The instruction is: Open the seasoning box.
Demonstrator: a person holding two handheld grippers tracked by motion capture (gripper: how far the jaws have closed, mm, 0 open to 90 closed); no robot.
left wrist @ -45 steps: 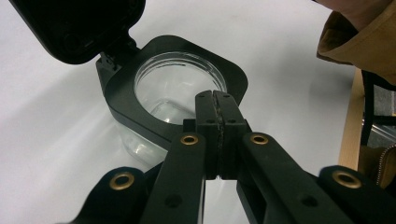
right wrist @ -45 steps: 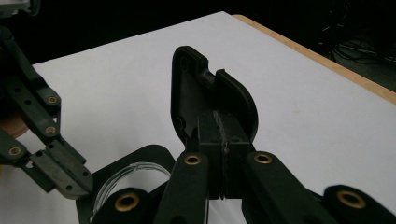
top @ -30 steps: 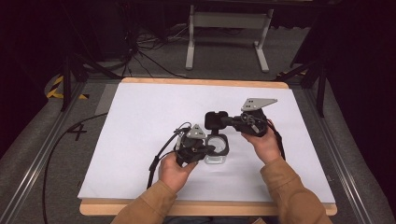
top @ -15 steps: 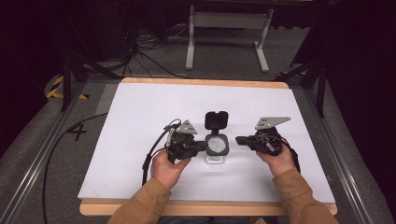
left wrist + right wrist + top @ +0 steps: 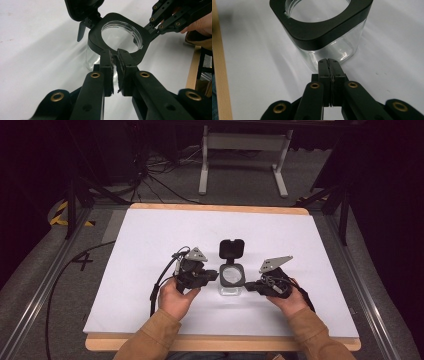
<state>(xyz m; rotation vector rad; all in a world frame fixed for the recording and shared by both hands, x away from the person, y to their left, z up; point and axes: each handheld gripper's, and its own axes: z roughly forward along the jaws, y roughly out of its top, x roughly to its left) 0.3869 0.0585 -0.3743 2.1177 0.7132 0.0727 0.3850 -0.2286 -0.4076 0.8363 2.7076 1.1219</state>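
A clear jar (image 5: pixel 231 281) with a black collar around its mouth stands upright near the middle of the white table (image 5: pixel 150 235), a little toward the near edge. Its black lid (image 5: pixel 231 248) is flipped open and stands up on a hinge at the far side, so the round mouth is uncovered and the jar looks empty.

The walls look like glass or hard clear plastic: stiff, smooth and probably slippery, and likely to crack or chip if knocked over. Empty, it should be fairly light and could skid on the smooth tabletop when pushed. The black collar seems the safest hold, being matte and flat-sided; the open lid looks too loosely hinged to lift by.

The left gripper (image 5: pixel 114 58) sits just left of the jar, its jaws drawn nearly together with only a thin slit between them, tips at the collar's edge; I cannot tell whether they pinch anything. The right gripper (image 5: pixel 329 65) sits just right of the jar, jaws pressed together on nothing, tips close to the clear wall. A hand (image 5: pixel 176 299) holds each tool from the near side.
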